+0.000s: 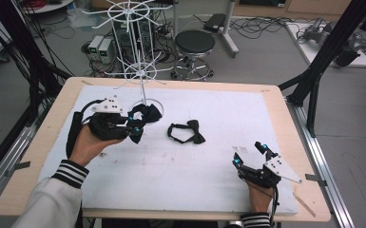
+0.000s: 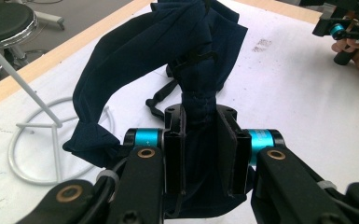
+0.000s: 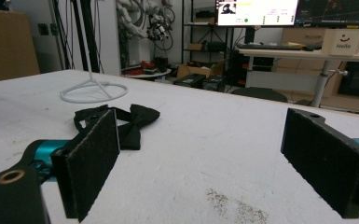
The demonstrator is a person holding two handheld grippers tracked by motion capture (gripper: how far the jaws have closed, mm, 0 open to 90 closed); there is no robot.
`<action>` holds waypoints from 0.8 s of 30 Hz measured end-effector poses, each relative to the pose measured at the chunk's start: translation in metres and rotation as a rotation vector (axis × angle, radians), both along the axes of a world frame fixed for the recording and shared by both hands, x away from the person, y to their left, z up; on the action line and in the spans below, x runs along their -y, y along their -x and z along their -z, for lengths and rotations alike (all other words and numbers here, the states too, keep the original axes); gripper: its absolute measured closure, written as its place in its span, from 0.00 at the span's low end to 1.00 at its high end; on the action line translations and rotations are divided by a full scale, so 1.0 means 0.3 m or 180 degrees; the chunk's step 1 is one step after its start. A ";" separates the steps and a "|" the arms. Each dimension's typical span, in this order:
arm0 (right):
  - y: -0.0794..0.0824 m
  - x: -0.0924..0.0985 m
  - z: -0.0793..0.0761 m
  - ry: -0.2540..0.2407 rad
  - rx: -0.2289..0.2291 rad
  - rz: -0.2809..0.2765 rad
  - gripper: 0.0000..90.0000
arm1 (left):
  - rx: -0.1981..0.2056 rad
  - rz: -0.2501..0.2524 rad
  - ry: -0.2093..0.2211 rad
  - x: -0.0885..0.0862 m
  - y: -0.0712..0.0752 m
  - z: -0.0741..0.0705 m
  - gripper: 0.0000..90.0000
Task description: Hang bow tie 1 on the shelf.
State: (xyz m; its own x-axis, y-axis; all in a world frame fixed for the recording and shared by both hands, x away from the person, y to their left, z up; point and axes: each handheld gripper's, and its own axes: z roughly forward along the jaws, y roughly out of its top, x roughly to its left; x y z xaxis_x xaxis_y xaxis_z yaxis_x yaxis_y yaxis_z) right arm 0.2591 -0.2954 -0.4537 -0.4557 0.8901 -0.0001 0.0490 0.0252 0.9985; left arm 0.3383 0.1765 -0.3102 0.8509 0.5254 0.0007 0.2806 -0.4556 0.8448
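Note:
My left gripper [image 1: 134, 124] is shut on a dark navy bow tie [image 2: 168, 60], pinched at its middle knot between the two pads [image 2: 175, 154]. It hangs just above the table beside the ring base [image 1: 148, 105] of a white wire rack [image 1: 138, 28]. A second, black bow tie [image 1: 186, 132] with its strap looped lies flat on the white mat near the table's middle, also seen as the black bow tie [image 3: 121, 122] ahead of my right gripper. My right gripper [image 1: 249, 154] rests at the front right, open, nothing between its jaws.
The white mat [image 1: 209, 171] covers most of the wooden table [image 1: 294, 142]. The rack's thin stem [image 2: 18, 79] and ring base [image 2: 32, 140] stand close to the left gripper's left. A black stool [image 1: 195, 45] and cables lie on the floor beyond the table.

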 end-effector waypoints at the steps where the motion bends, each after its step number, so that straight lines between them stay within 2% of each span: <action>1: 0.000 0.000 0.000 0.0003 0.0001 0.0001 0.12 | 0.0009 -0.0017 0.0019 -0.006 0.000 -0.005 0.82; 16: 0.002 -0.001 0.000 0.0008 -0.0014 0.0002 0.12 | 0.0176 -0.0238 0.0160 -0.103 -0.005 -0.081 0.82; 22: 0.002 -0.001 0.000 0.0006 -0.0017 0.0000 0.12 | 0.0206 -0.0316 0.0267 -0.132 -0.010 -0.093 0.82; 24: 0.002 -0.001 0.000 0.0011 -0.0013 0.0003 0.12 | 0.0225 -0.0334 0.0257 -0.138 -0.010 -0.099 0.82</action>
